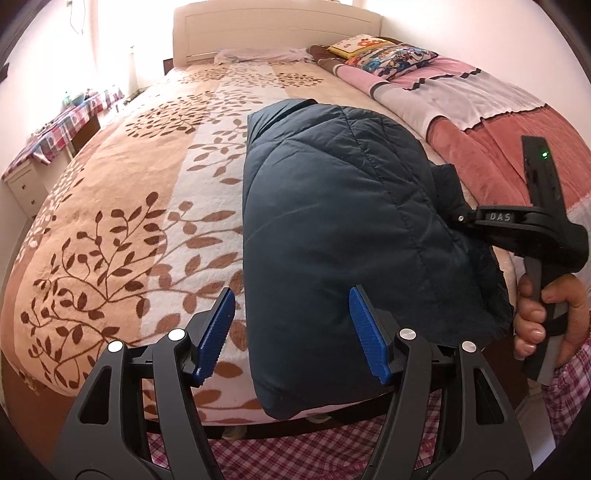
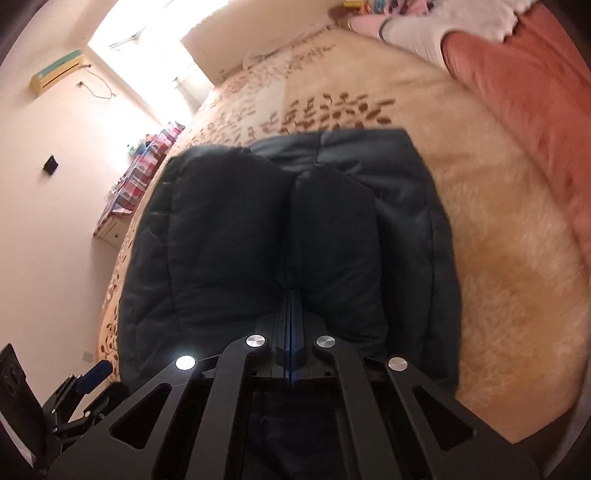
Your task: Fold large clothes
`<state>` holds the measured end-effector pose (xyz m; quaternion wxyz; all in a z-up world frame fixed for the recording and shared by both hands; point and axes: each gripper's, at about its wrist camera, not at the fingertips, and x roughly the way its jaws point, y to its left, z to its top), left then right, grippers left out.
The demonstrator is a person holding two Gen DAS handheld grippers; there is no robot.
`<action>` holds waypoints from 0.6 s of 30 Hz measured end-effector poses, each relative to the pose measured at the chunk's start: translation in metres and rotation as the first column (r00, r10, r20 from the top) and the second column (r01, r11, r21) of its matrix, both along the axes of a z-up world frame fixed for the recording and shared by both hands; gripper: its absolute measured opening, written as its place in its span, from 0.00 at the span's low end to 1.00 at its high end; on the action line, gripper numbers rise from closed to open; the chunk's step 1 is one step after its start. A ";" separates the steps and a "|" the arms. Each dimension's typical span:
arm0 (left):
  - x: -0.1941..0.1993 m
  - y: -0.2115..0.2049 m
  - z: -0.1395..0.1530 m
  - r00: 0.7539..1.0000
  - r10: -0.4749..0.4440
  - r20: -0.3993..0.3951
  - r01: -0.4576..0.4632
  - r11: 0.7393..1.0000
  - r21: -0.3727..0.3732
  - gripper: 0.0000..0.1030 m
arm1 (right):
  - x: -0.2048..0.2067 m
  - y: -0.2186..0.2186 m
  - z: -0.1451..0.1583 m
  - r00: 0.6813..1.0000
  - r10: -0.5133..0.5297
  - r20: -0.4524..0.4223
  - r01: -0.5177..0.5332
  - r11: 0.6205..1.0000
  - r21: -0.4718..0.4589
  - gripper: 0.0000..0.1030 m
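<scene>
A dark navy quilted jacket (image 1: 332, 229) lies folded in a long bundle on the leaf-patterned bed cover (image 1: 140, 206), its near end hanging over the bed's front edge. My left gripper (image 1: 291, 332) is open and empty, its blue pads either side of the jacket's near left part without gripping it. My right gripper (image 1: 452, 218) comes in from the right and is shut on the jacket's right edge. In the right wrist view the right gripper (image 2: 291, 288) is shut on a puffed fold of the jacket (image 2: 229, 236). The left gripper (image 2: 88, 373) shows at the lower left.
A pink and red quilt (image 1: 491, 122) with patterned pillows (image 1: 388, 55) lies along the bed's right side. A white headboard (image 1: 273, 29) stands at the far end. A side table with a checked cloth (image 1: 62, 125) stands left of the bed. A checked valance (image 1: 332, 443) hangs below.
</scene>
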<state>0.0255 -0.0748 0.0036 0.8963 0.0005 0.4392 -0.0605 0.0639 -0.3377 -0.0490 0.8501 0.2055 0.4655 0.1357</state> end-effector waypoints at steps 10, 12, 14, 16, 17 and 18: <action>0.004 0.010 -0.002 1.000 -0.030 0.007 0.030 0.999 -0.043 0.62 | 0.011 0.001 -0.011 0.999 -0.011 -0.043 0.012 1.000 0.024 0.00; 0.005 0.012 -0.003 0.999 -0.036 0.007 0.036 0.998 -0.053 0.62 | 0.009 0.003 -0.010 0.999 -0.021 -0.047 0.021 1.000 0.009 0.00; 0.005 0.015 -0.003 0.999 -0.040 0.007 0.041 0.997 -0.063 0.62 | 0.006 0.004 -0.007 0.998 -0.032 -0.054 0.032 0.999 -0.001 0.00; 0.004 0.020 -0.001 0.999 -0.046 0.008 0.047 0.996 -0.082 0.62 | 0.006 0.005 -0.005 0.997 -0.044 -0.062 0.044 0.999 -0.010 0.00; 0.004 0.025 0.000 0.999 -0.047 0.013 0.048 0.994 -0.098 0.62 | 0.006 0.005 -0.002 0.997 -0.049 -0.065 0.048 0.999 -0.014 0.00; 0.004 0.030 0.002 0.999 -0.043 0.017 0.045 0.992 -0.117 0.67 | 0.005 0.006 0.002 0.997 -0.049 -0.066 0.048 0.999 -0.020 0.00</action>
